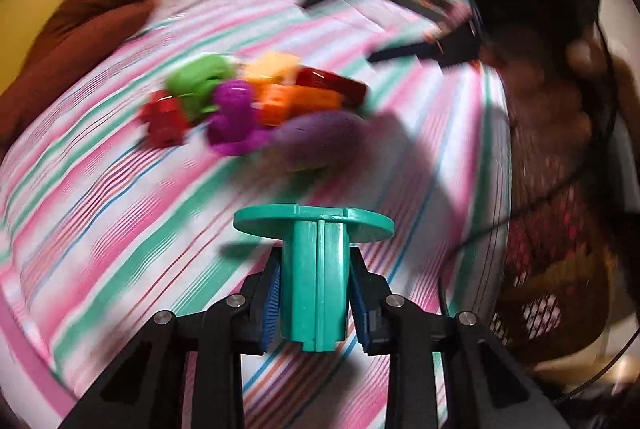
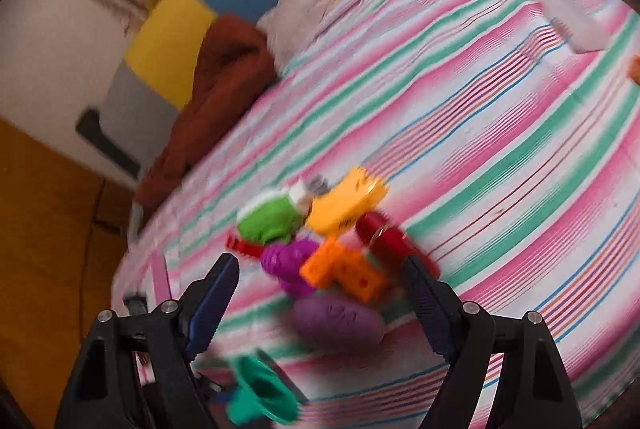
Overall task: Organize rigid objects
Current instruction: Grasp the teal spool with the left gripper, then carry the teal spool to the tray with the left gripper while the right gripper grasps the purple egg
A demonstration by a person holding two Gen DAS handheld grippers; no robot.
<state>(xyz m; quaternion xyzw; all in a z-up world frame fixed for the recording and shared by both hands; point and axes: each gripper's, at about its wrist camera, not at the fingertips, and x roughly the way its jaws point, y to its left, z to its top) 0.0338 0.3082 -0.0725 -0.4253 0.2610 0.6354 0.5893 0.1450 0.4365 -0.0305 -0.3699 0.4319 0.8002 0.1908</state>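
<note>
My left gripper [image 1: 314, 293] is shut on a teal plastic piece [image 1: 314, 269] with a round flange, held above the striped bedsheet. It also shows in the right wrist view [image 2: 260, 395] at the bottom. A pile of toys lies ahead: a green piece [image 1: 200, 79], a magenta piece [image 1: 234, 115], an orange block [image 1: 296, 101], a dark red piece [image 1: 332, 83], a red piece [image 1: 164, 119], a yellow piece [image 1: 272, 67] and a purple oval [image 1: 320, 139]. My right gripper [image 2: 320, 305] is open and empty, just above the purple oval [image 2: 336, 321] and orange block [image 2: 340, 267].
The striped sheet [image 1: 120, 189] covers a bed. A brown cloth [image 1: 72, 37] lies at its far left edge. A black mesh basket [image 1: 560, 261] stands at right. A white object [image 2: 568, 13] lies far right on the sheet. Both views are motion-blurred.
</note>
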